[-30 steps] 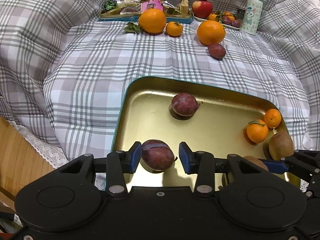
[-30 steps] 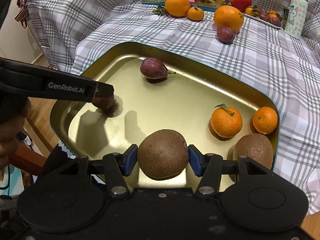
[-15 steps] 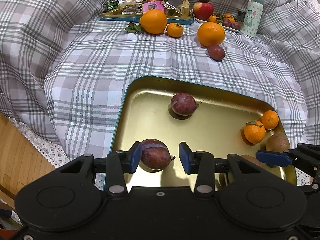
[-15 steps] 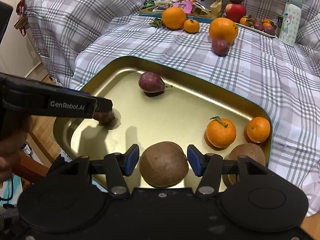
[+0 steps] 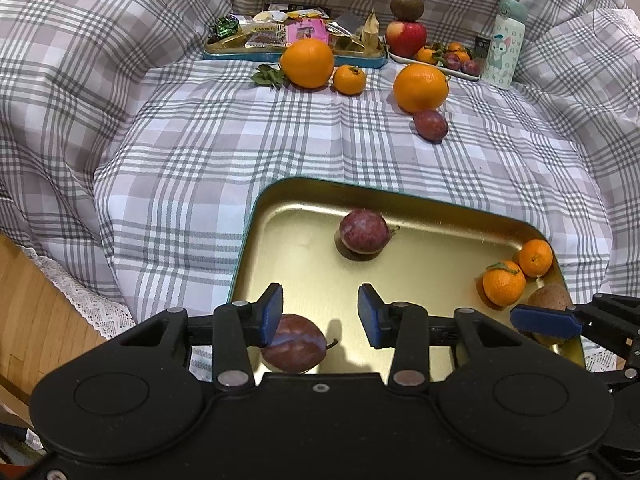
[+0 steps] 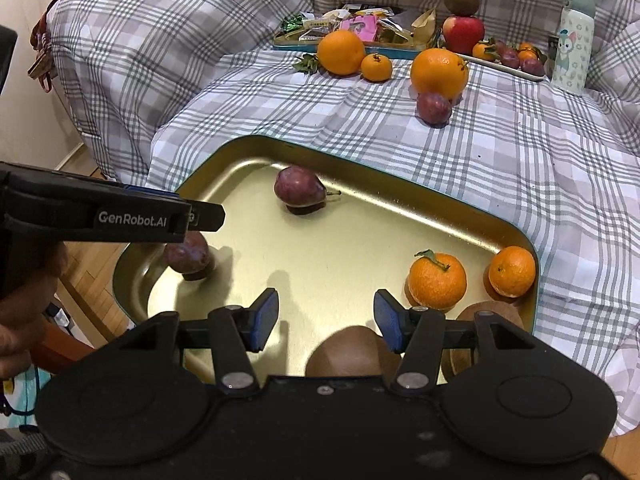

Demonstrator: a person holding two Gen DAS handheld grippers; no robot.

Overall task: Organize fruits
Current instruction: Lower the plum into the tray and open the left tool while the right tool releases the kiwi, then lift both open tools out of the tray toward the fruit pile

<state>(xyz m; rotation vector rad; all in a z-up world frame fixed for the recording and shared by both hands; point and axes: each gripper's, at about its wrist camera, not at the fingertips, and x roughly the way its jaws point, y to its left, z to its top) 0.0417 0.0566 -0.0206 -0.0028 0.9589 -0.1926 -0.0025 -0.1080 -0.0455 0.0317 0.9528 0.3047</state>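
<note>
A gold tray (image 5: 440, 208) (image 6: 380, 192) lies on the checked cloth. My left gripper (image 5: 320, 316) is open above a purple plum (image 5: 294, 344) that rests in the tray's near left corner, also in the right wrist view (image 6: 186, 256). My right gripper (image 6: 326, 322) is open above a brown kiwi (image 6: 352, 354) lying in the tray. A second plum (image 5: 364, 232) (image 6: 298, 190), two mandarins (image 5: 503, 283) (image 6: 437, 280) and another kiwi (image 5: 550, 298) lie in the tray.
On the cloth at the back lie two oranges (image 5: 307, 63) (image 5: 420, 87), a mandarin (image 5: 349, 79) and a plum (image 5: 430, 125). Behind them stand a snack tray (image 5: 296, 54), a plate with an apple (image 5: 406, 36), and a bottle (image 5: 503, 46). A wooden floor (image 5: 36, 316) shows at left.
Both grippers have pulled back and lifted. The left one has left the plum in the tray; the right one has opened and let go of the kiwi.
</note>
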